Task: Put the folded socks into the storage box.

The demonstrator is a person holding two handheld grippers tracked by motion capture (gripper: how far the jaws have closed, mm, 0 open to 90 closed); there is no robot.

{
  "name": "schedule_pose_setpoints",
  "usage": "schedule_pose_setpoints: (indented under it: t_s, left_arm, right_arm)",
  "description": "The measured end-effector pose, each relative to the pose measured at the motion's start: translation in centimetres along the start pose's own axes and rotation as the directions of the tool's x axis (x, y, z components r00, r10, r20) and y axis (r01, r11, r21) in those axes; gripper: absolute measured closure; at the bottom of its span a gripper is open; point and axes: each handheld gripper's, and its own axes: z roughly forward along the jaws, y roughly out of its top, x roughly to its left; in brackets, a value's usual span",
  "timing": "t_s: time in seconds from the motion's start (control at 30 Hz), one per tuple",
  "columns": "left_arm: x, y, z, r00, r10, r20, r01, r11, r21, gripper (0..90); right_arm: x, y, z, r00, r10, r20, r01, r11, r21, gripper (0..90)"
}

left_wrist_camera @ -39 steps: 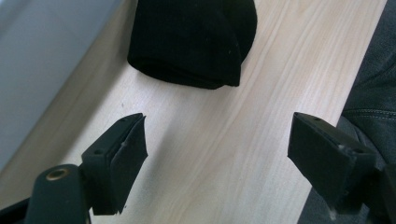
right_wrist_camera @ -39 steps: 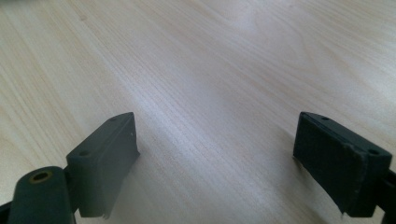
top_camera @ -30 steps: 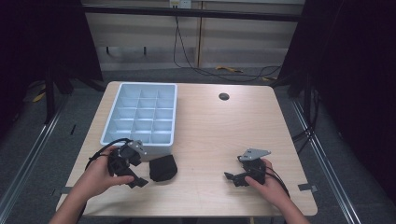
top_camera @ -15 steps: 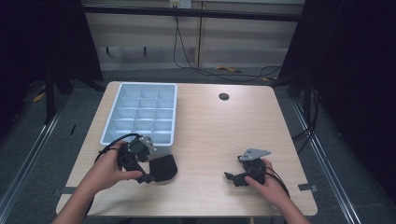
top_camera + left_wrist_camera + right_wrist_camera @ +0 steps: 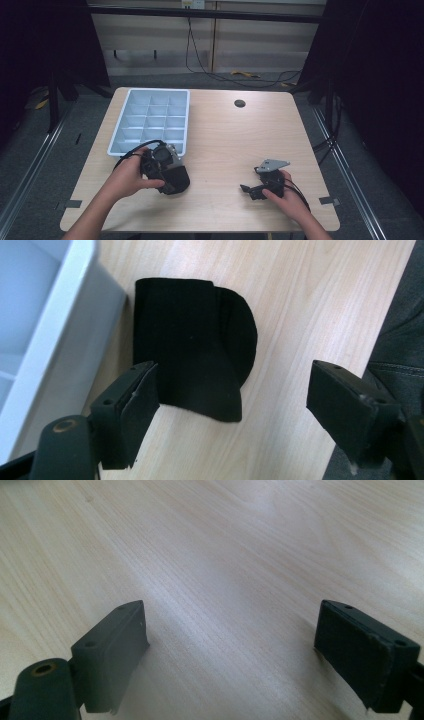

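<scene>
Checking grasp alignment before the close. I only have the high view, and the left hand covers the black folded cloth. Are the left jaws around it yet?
Observer: Not yet. In the left gripper view the left gripper stands open, with the black folded cloth flat on the light wooden table just ahead of its jaws.
Operator: Anything close by?
Observer: The pale blue plastic compartment tray sits right beside the cloth.
Operator: Right side?
Observer: The right gripper is open over bare wood, nothing between its jaws.
</scene>
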Motion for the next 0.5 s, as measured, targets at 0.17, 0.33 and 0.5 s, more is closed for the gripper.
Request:
schedule_pose_setpoints:
  t_s: [0.17,0.33,0.5]
  left_arm:
    - [0.0,0.7,1.1,0.9999,0.009,0.014,-0.009,0.9991,0.042,22.3]
    - [0.1,1.1,1.9,0.9997,0.012,0.023,-0.014,0.9982,0.058,23.7]
    - [0.2,1.6,2.6,0.9992,0.018,0.036,-0.020,0.9972,0.071,25.1]
  right_arm:
    - [0.0,0.0,0.0,1.0000,0.000,0.000,0.000,1.000,0.000,12.9]
    - [0.0,0.0,0.0,1.0000,0.000,0.000,0.000,1.000,0.000,12.9]
    - [0.0,0.0,0.0,1.0000,0.000,0.000,0.000,1.000,0.000,12.9]
